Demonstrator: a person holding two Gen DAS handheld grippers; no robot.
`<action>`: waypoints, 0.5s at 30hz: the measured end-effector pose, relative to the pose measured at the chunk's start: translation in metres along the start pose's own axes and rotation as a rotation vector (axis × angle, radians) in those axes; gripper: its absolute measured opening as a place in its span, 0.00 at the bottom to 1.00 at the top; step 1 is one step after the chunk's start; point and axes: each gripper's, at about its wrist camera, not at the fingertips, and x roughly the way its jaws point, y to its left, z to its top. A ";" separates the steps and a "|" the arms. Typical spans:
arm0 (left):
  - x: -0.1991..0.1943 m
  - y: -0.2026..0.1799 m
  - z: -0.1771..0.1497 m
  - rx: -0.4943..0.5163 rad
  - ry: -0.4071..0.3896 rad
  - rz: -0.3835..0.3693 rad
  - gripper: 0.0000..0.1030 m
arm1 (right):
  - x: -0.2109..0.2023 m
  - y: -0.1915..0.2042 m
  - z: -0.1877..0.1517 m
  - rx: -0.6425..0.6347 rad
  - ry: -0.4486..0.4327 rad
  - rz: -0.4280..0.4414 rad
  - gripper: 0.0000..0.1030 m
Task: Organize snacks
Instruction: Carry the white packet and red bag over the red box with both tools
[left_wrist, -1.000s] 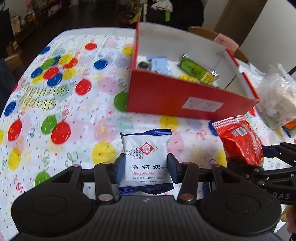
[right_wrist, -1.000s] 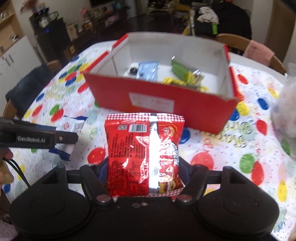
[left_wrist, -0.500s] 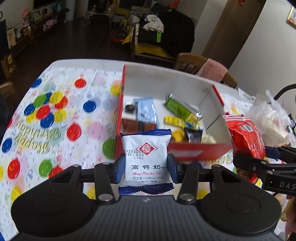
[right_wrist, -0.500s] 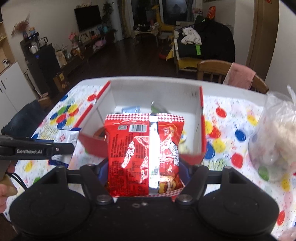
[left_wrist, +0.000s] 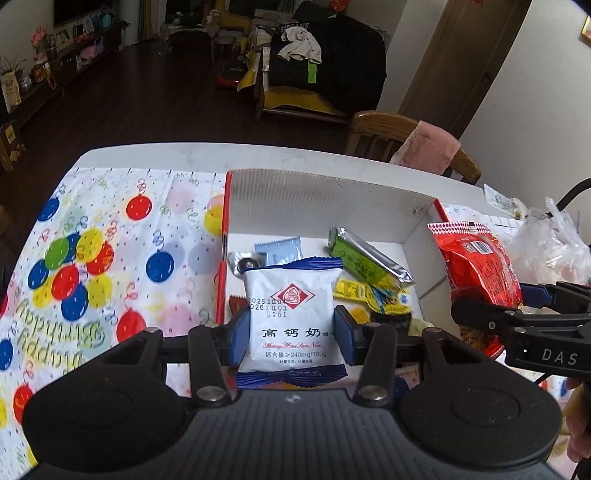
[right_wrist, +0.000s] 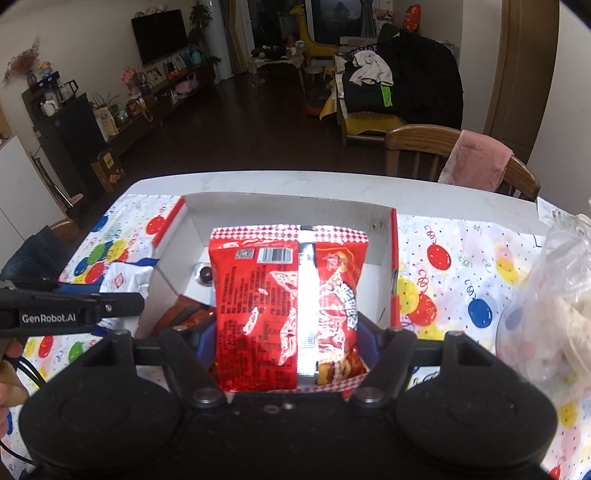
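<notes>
**Both tools loaded above the red box**

Your counter (left_wrist: 155, 157) is the biggest thing here, white-topped and mostly covered by a balloon-print cloth (left_wrist: 110, 243). On it stands the red box (left_wrist: 328, 195), open at the top with white inner walls. To its right lies a clear plastic bag (right_wrist: 554, 288) (its contents are too blurred to name).

Your right tool (right_wrist: 286, 336) is clenched on the red snack bag (right_wrist: 280, 306), which stands upright between the blue pads and hides much of the box interior in the right wrist view. In the left wrist view that same bag shows at the box's right wall.

Your left tool (left_wrist: 291, 334) is grasping the white milk-biscuit packet (left_wrist: 291, 314), also upright, gripped at both side edges and held over the near part of the box.

Down in the box lie a green bar wrapper (left_wrist: 365, 258), tilted against the other pieces, a yellow packet (left_wrist: 369, 293) just below it, a pale blue sachet (left_wrist: 279, 249) near the back, and a small dark round sweet (left_wrist: 245, 264) beside the left wall.
</notes>
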 end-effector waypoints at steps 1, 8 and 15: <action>0.004 -0.001 0.003 0.003 0.004 0.008 0.46 | 0.004 -0.001 0.003 -0.001 0.006 -0.008 0.69; 0.031 -0.006 0.022 0.040 0.039 0.032 0.46 | 0.035 -0.007 0.013 -0.022 0.047 -0.044 0.69; 0.055 -0.019 0.029 0.101 0.074 0.059 0.46 | 0.065 -0.009 0.015 -0.042 0.099 -0.061 0.69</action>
